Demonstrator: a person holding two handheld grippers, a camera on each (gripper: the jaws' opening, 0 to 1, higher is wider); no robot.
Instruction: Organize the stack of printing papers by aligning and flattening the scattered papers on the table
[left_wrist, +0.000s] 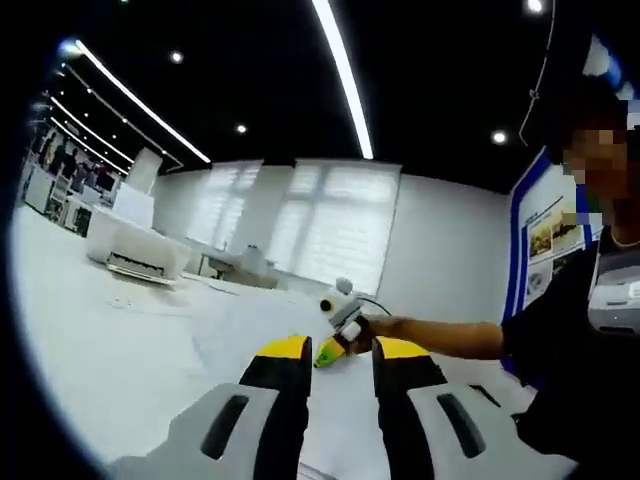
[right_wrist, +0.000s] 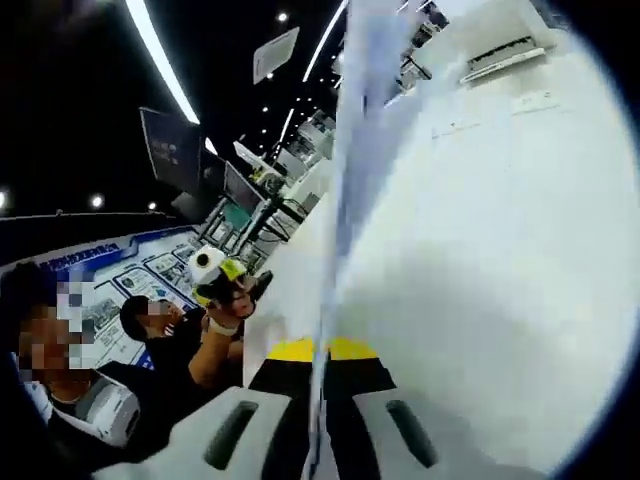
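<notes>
In the left gripper view, white printing papers (left_wrist: 250, 325) lie loosely on the white table (left_wrist: 90, 330). My left gripper (left_wrist: 342, 350) hovers over them, its yellow-tipped jaws apart with nothing held between them. My right gripper (left_wrist: 328, 353) comes in from the right in a person's hand, just past my left jaws. In the right gripper view, my right gripper (right_wrist: 322, 352) is shut on a sheet of paper (right_wrist: 345, 190), which rises edge-on and blurred from between the jaws. To its left my left gripper (right_wrist: 218, 275) shows, held in a hand.
A white printer-like box (left_wrist: 135, 255) stands at the table's far left, with blinded windows (left_wrist: 330, 220) behind. A person (left_wrist: 590, 300) stands at the right by a blue poster board (left_wrist: 535, 240). Dark monitors (right_wrist: 172, 148) hang in the background.
</notes>
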